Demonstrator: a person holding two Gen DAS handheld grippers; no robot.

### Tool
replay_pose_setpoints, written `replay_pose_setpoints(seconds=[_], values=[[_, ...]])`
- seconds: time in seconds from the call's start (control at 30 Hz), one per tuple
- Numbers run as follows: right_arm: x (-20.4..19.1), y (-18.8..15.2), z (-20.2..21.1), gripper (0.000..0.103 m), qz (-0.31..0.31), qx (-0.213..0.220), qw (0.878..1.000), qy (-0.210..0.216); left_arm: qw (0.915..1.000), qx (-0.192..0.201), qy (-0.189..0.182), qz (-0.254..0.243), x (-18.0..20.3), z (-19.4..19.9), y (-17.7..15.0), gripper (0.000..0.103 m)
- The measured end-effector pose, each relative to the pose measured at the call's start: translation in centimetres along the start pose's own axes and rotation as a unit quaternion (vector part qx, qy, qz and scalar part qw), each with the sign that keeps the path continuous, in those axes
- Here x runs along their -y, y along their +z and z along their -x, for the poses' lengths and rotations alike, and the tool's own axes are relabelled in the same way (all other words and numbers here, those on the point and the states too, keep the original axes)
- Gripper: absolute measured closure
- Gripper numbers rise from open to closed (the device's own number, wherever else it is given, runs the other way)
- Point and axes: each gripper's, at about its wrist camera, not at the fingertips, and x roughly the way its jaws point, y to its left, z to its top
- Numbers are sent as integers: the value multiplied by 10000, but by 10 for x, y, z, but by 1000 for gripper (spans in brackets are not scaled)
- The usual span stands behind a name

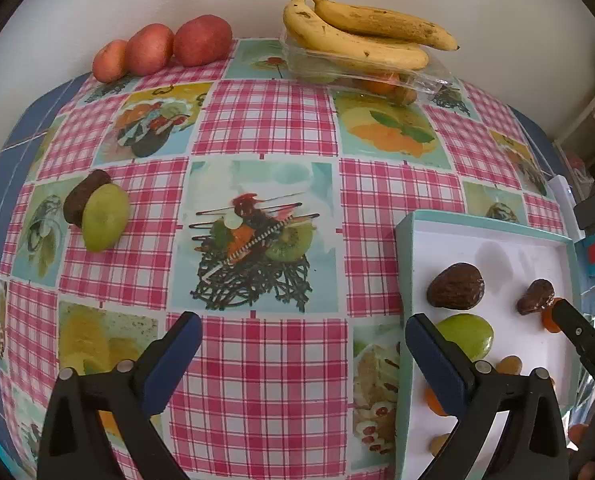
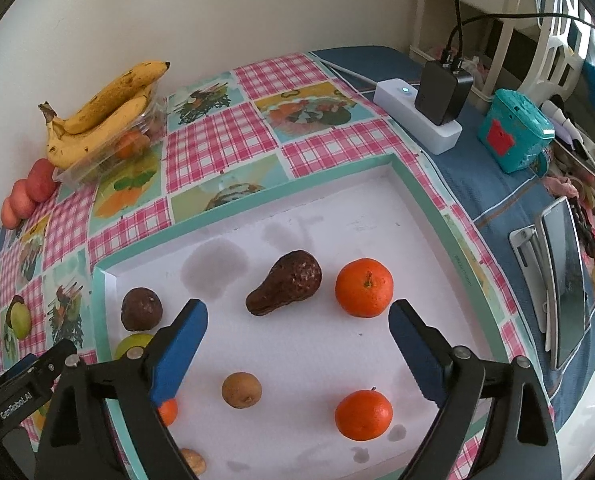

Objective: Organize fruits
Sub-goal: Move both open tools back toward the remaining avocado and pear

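The left tool (image 1: pixel 303 354) is hanging over the checked table (image 1: pixel 273 128) with its jaws spread wide and nothing between them, its right finger overlapping the near-left edge of the white tray (image 1: pixel 497 240). The right tool (image 2: pixel 297 330) is hovering over that tray, jaws likewise wide and empty. Already lying in the tray are two tangerines (image 2: pixel 364 288), a dark pear-shaped avocado (image 2: pixel 285 283), a rounder dark avocado (image 2: pixel 141 309), a green fruit (image 1: pixel 467 336) and a small brown fruit (image 2: pixel 241 390), all apart from one another. Still waiting out on the table are a green fruit touching a dark one (image 1: pixel 97 212), well to the left and ahead of the left tool, three reddish fruits (image 1: pixel 161 48) at the far wall, and bananas (image 1: pixel 361 36) resting on a clear plastic punnet (image 1: pixel 329 68). The green-and-dark pair is looking like the nearest job for the left tool. Both are probably light, firm-skinned and prone to rolling, the dark one possibly soft with ripeness, so a gentle squeeze across the widest part, one fruit at a time, is seeming wisest. The bananas are bruising easily and would be better taken near the stem.
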Motion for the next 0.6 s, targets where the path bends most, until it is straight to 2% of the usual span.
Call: replay_pose_setpoints(seconds=[0.3,0.6], values=[[-1,-2,0,11,-19,3,10000,29,9999,110,67,-89,0,5,1,0],[-15,-5,4,11,117,18,9999,66,9989,369,226,-169,-24,22,12,0]])
